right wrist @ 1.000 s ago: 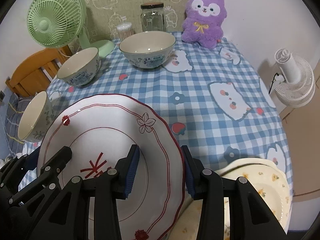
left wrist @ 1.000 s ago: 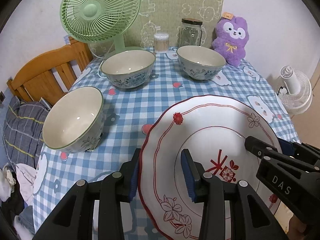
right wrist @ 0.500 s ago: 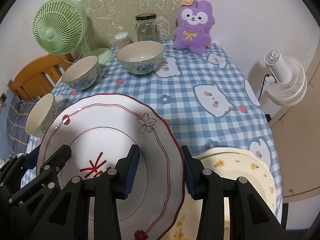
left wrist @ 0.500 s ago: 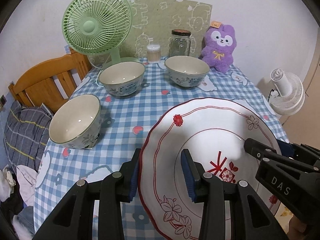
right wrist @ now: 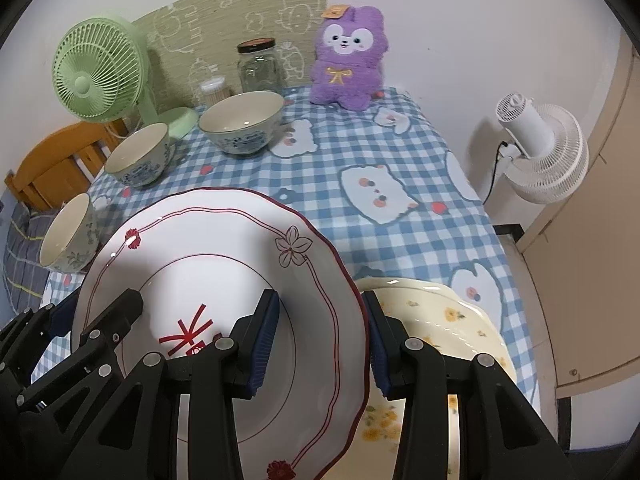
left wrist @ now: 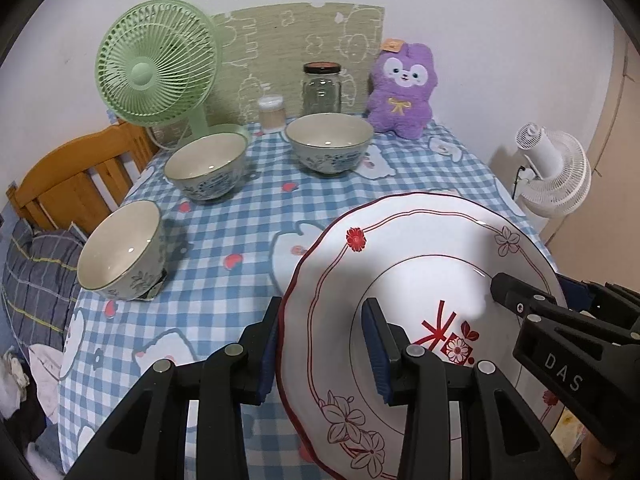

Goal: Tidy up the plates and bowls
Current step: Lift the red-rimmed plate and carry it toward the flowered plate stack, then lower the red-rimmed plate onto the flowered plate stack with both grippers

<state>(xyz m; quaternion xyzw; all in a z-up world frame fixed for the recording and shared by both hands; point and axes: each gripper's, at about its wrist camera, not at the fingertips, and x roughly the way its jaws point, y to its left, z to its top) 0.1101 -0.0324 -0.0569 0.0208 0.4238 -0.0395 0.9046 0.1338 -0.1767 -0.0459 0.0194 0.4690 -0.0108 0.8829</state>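
Right wrist view showed the red-rimmed plate [right wrist: 224, 280] held off the checked tablecloth [right wrist: 400, 168], the left gripper [left wrist: 320, 344] and right gripper [right wrist: 322, 344] each part-open, clamped on opposite rims. Any uneven pull between them risked the plate slipping and dropping onto the yellow floral plate [right wrist: 440, 320] just beside it, or chipping a rim.

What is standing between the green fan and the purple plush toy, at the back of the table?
A small tub of cotton swabs and a glass jar stand between the green fan and purple plush toy; both wrist views show this.
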